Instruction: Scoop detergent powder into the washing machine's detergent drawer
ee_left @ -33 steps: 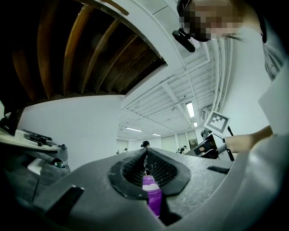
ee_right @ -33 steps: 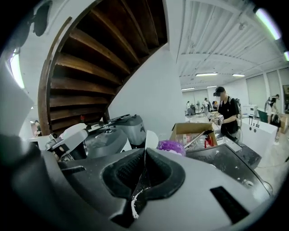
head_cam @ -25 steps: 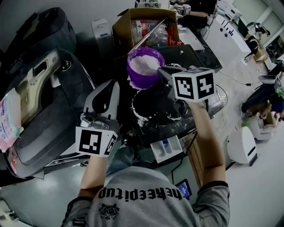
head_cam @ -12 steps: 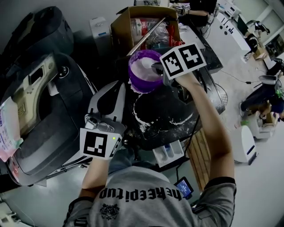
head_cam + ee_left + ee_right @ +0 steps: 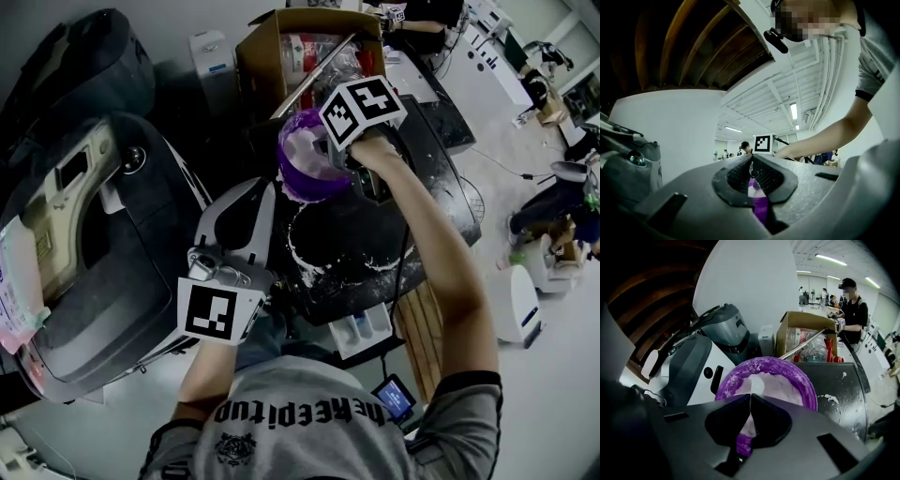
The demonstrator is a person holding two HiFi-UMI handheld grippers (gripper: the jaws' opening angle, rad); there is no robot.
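White detergent powder (image 5: 780, 380) fills the purple tub (image 5: 302, 176) at upper centre. Its near rim is hidden behind the right gripper (image 5: 749, 399), whose jaws are pressed together just over it. The left gripper (image 5: 751, 161), jaws also together, sits lower left, well apart. The detergent drawer (image 5: 367, 330) is partly hidden at lower centre.

purple tub (image 5: 305, 169) | upright, white powder (image 5: 780, 385) inside | detergent drawer (image 5: 367, 330) | pulled open

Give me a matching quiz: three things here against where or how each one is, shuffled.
Things:
1. round purple plastic tub
2. brown cardboard box
3. white plastic detergent drawer

Place or state:
A. pulled out, compartments showing
B. holds white powder
C. open-topped, beyond the tub

Pairs: 1-B, 2-C, 3-A
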